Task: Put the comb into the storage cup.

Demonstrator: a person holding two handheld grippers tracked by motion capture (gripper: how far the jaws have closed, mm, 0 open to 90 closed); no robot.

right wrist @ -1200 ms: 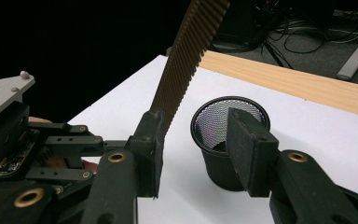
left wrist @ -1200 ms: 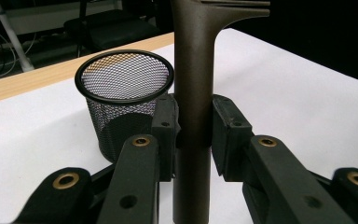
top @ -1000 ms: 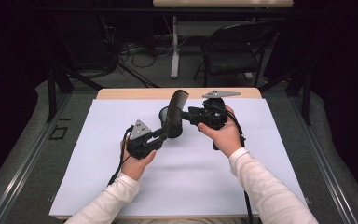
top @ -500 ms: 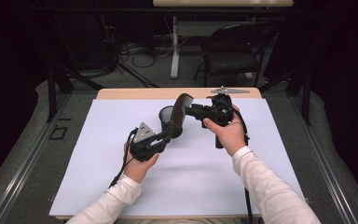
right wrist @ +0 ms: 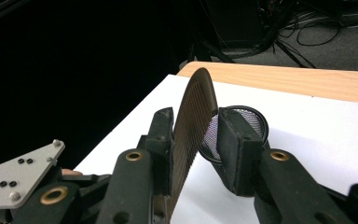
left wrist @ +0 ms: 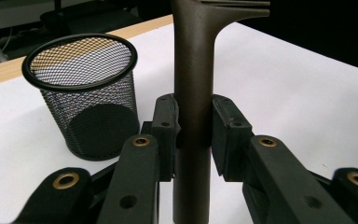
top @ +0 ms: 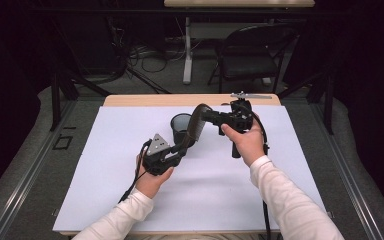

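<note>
Above the white desk (top: 105, 200), both tongs share one dark slotted spatula (top: 196, 125).

From the high view, the left tongs (top: 182, 147) and right tongs (top: 207, 117) meet at the spatula, hiding part of the mesh cup (top: 179, 126) behind. The left gripper view shows the pads clamped on its handle (left wrist: 192, 93), the blade cut off at the top edge. The right gripper view shows the jaws, just closing, straddling the slotted blade (right wrist: 193, 121); contact on the right pad is unclear.

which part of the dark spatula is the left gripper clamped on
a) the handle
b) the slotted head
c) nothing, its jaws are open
a: in the left gripper view the left gripper has both pads pressed on the plain handle of the spatula, below the slotted head.
</note>
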